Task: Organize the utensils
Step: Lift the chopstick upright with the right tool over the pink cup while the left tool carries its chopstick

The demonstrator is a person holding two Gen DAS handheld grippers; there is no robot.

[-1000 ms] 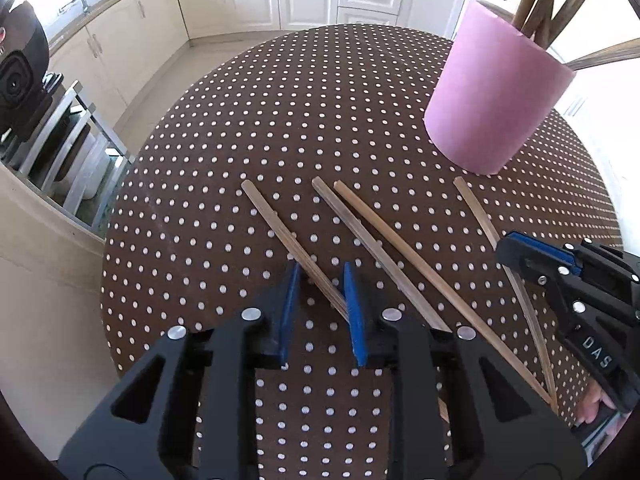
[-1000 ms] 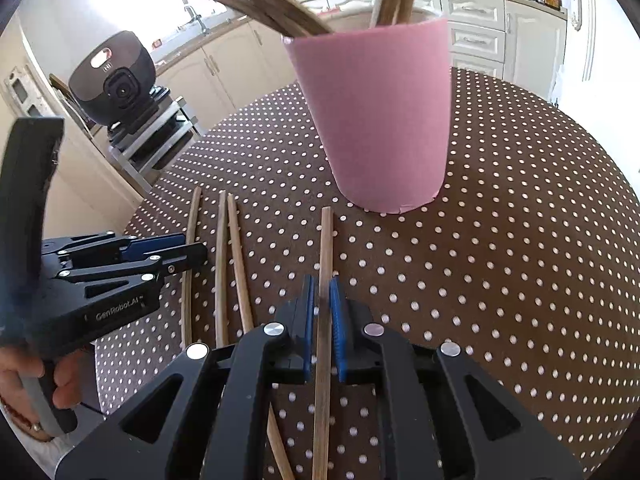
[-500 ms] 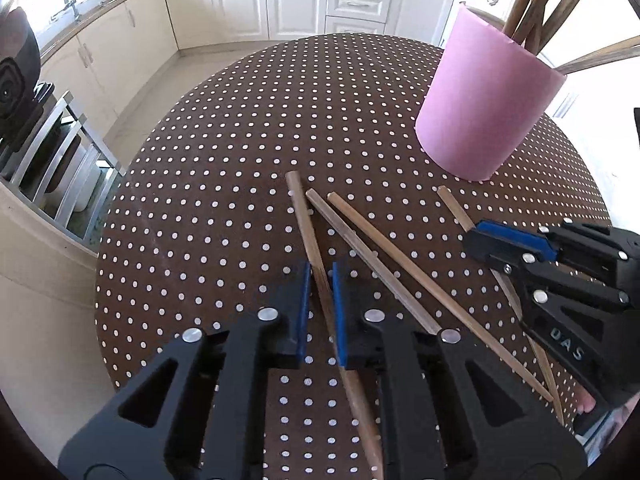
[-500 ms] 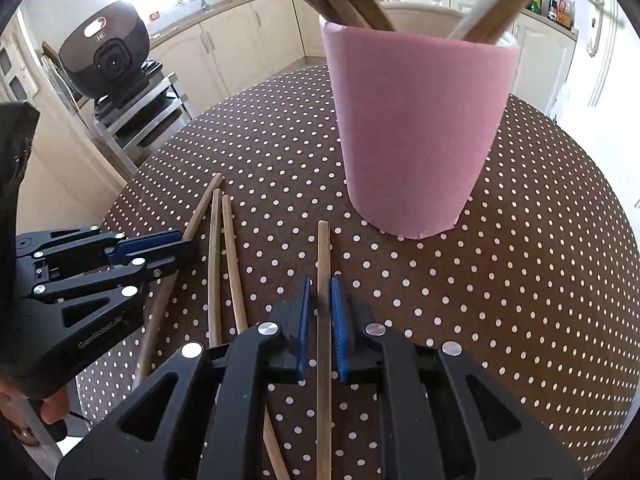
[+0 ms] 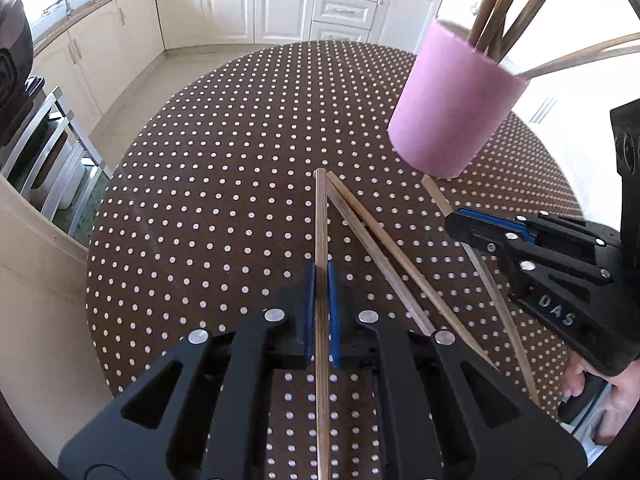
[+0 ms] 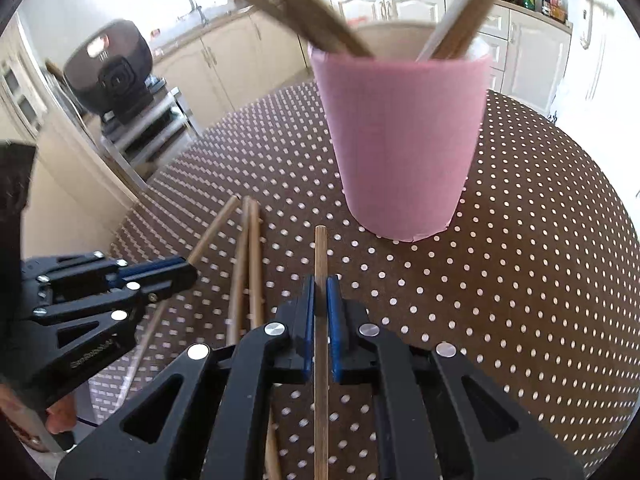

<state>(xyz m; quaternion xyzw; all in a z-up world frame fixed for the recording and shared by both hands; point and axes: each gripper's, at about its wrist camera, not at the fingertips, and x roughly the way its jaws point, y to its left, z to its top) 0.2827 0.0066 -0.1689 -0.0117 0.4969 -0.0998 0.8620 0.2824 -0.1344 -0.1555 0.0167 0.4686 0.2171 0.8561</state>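
In the left wrist view, the left gripper has its blue pads clenched on a wooden stick that runs straight ahead between them, its far tip just over the dotted tablecloth. Two loose sticks lie side by side just to its right, their far ends meeting its tip. Further right, the right gripper grips a fourth stick, whose far end lies close to the foot of the pink cup. Several sticks already stand in that cup, so the sorting looks well along: by my reading two are in hand and two wait on the table. In the right wrist view, the right gripper is clamped on its own stick, which points toward the pink cup just ahead; the left gripper sits at the left, with its stick passing through it and the two loose ones beside. The near ends of both held sticks run out of frame below. The cup's contents are blurred and cropped at the top, so their count cannot be told, nor whether either held stick is clear of the cloth.
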